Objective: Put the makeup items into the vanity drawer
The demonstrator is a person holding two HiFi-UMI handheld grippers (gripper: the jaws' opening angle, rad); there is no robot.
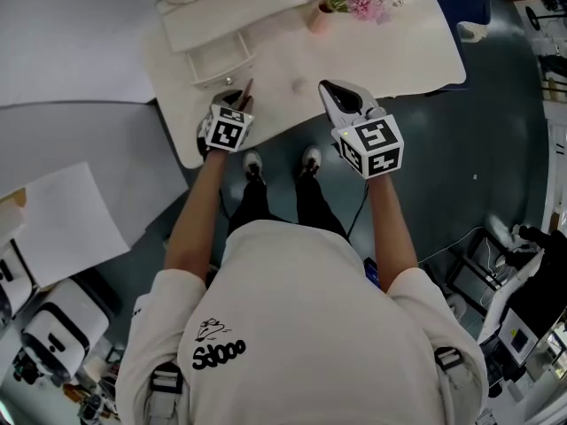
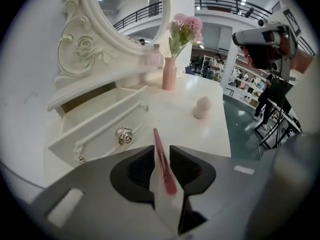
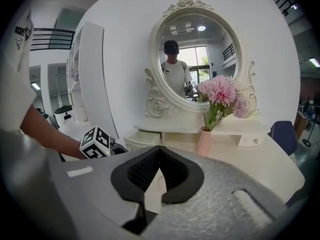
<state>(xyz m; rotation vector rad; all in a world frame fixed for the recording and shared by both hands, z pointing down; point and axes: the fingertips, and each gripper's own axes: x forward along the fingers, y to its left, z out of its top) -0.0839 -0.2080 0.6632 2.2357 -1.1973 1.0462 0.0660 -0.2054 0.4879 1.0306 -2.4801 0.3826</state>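
Note:
A slim red makeup pencil (image 2: 163, 163) lies between the jaws of my left gripper (image 2: 161, 156), nearer the right jaw, with a gap on its left side; the pads do not press it. From the head view the pencil (image 1: 247, 90) points from the left gripper (image 1: 236, 103) toward the open vanity drawer (image 1: 217, 61). The drawer front with its metal knob (image 2: 124, 134) stands just left of the pencil. A pink makeup sponge (image 2: 201, 108) sits farther along the tabletop. My right gripper (image 1: 330, 88) hovers over the table's front, its jaws (image 3: 160, 150) closed together on nothing.
A pink vase of flowers (image 1: 320, 18) stands at the back of the white vanity table (image 1: 416, 51), below the oval mirror (image 3: 197, 54). A second small drawer (image 3: 249, 141) is at the right. The table's front edge is near my feet.

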